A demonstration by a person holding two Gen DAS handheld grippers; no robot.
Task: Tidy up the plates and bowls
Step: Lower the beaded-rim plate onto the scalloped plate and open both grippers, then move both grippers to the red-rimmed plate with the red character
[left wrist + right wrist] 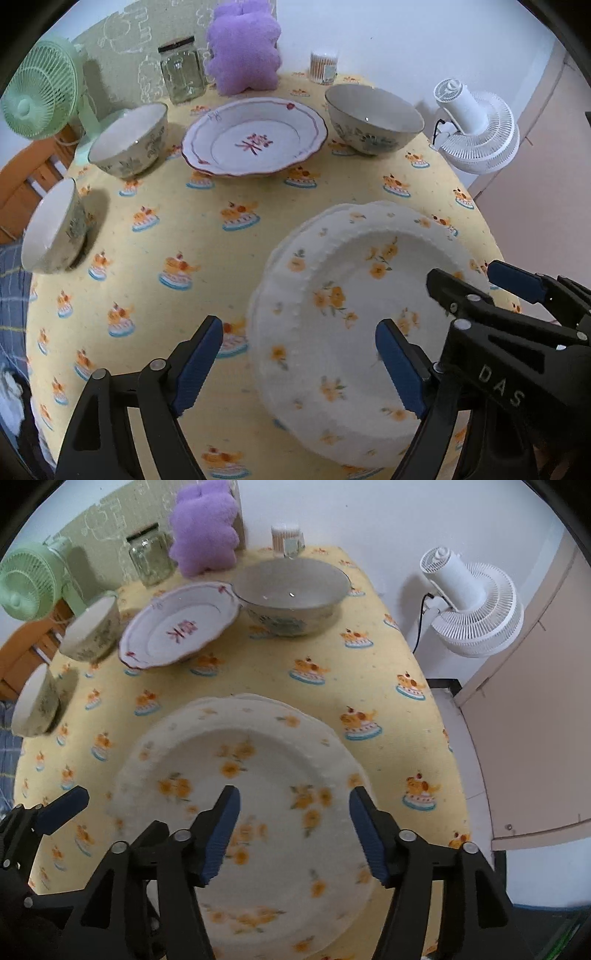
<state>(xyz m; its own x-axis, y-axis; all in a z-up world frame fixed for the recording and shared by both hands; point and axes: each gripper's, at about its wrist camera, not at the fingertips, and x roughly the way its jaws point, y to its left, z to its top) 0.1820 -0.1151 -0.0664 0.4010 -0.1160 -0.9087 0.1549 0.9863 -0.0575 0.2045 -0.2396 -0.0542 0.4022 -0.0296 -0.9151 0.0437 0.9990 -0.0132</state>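
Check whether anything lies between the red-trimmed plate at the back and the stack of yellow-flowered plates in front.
Nothing visible does. Between the white scalloped plate with the red rim and the stack of white plates with yellow flowers there is only bare yellow cake-print tablecloth. The floral ceramic bowls stand off to the sides.

- Soft, even indoor light is falling over the yellow tablecloth (pixel 229 258), with no harsh glare.
- The bowls are casting dull shadows to their right, as beside the left bowl (pixel 55 229).
- Tiny highlights are glinting inside the far bowl (pixel 291 587).
- The flowered plate (pixel 251 812) is smearing with motion blur in both views, its prints losing their edges.
- Fisheye distortion is bending the table's edges, and black vignetting is closing in at the corners.
- Far things such as the white fan (pixel 476 129) are staying fairly sharp.
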